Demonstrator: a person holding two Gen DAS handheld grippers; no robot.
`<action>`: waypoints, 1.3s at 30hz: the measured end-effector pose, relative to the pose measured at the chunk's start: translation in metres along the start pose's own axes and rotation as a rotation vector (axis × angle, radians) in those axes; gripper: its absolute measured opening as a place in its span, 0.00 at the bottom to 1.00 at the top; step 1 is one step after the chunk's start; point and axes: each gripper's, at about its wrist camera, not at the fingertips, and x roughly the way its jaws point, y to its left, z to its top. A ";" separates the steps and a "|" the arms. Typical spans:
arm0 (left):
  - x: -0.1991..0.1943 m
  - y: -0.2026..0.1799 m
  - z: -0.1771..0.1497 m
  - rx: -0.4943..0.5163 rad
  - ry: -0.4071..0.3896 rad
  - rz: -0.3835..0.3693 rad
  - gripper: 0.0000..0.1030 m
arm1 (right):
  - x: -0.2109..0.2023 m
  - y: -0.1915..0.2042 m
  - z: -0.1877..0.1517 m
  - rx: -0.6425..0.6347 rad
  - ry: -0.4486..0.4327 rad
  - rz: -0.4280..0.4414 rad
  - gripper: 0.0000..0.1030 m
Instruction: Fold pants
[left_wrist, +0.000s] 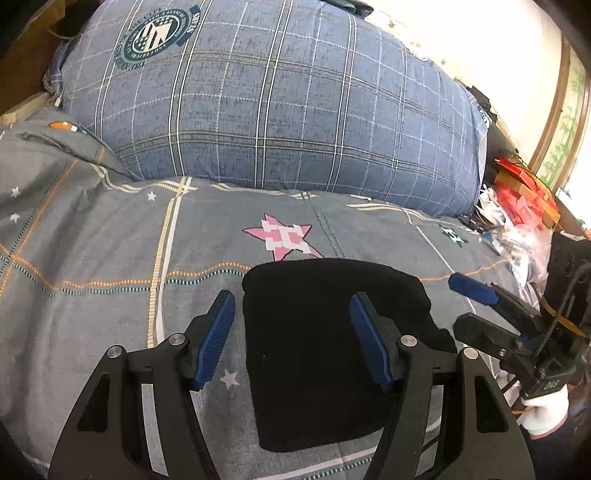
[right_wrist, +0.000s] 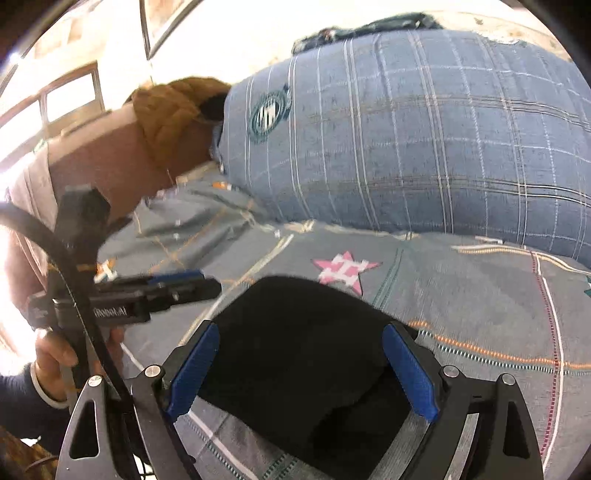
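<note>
bed: grey star-print sheet (left_wrist: 110, 258) fills everything under and ahead of both grippers. Flat, bare work surface, prob why the folding is done here.
duvet: big blue plaid bundle (left_wrist: 280, 110) well ahead of both grippers, past the sheet. Looks pushed back to leave room in front.
pants: black pants (left_wrist: 332, 350) lie as a compact squarish stack flat on the sheet, directly below/ahead of both grippers. Far edge rounded, looks like a fold line; near-right edge a bit lumpy. Judging by shape, fold is done or nearly so.
pink star: print on sheet (left_wrist: 286, 238) just beyond the stack's far edge. Handy ref for where the stack sits.
L gripper: left gripper (left_wrist: 293, 336) jaws wide, nothing between pads. Its left pad is over bare sheet, right pad over the pants. No cloth pinched, no sign it presses on the stack. Reads as a hover above the stack's left edge.
R gripper: right gripper (right_wrist: 310, 369) jaws wide, empty. In its own view the pants show between the fingers but pads aren't on the fabric. In left-wrist view it sits to the right of the stack, tips angled in toward it.
hands: bare hand (right_wrist: 55, 354) on L grip handle, white-gloved hand (left_wrist: 543, 410) on R handle.
clutter: red/white packets (left_wrist: 517, 199) far right of L gripper, off the bed edge, not in the way.
risk: top layer may spring back if lumpy corner isn't pressed flat. My guess only.
</note>
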 end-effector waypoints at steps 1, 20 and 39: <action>0.001 0.000 0.000 0.002 -0.005 0.005 0.62 | 0.000 -0.003 -0.002 0.019 -0.013 0.000 0.87; 0.006 -0.007 -0.009 0.031 -0.001 0.016 0.62 | 0.015 -0.012 -0.003 0.089 0.050 -0.010 0.87; -0.011 0.004 -0.002 -0.014 -0.033 0.008 0.62 | -0.017 -0.022 -0.015 0.155 0.005 -0.086 0.76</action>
